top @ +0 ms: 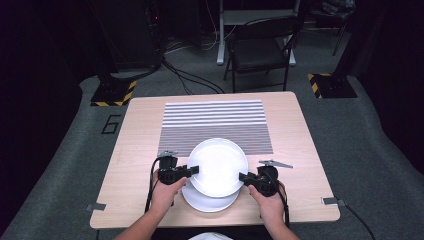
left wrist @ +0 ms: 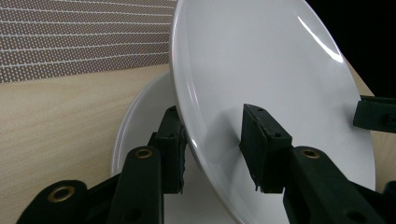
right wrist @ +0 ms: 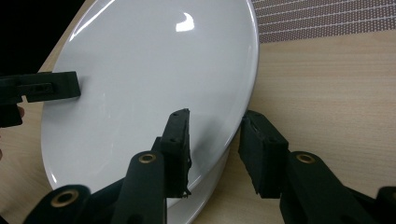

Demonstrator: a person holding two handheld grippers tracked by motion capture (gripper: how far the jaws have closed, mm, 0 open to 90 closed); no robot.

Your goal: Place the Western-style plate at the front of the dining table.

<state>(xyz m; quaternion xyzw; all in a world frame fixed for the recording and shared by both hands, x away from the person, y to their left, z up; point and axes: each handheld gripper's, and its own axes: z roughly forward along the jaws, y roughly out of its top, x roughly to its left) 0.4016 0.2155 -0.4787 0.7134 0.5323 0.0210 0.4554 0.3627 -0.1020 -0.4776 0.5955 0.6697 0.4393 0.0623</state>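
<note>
White upper plate (top: 218, 165) between both tongs, left tongs (top: 192, 170) and right tongs (top: 244, 176) pinching opposite rims

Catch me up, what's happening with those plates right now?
A person holds the top plate by opposite edges, the left gripper clamped on its left rim and the right gripper on its right rim. The plate looks lifted slightly off a second plate lying under it near the front of the wooden table. A striped placemat lies just beyond, with the top plate's far edge over its near edge.
</note>
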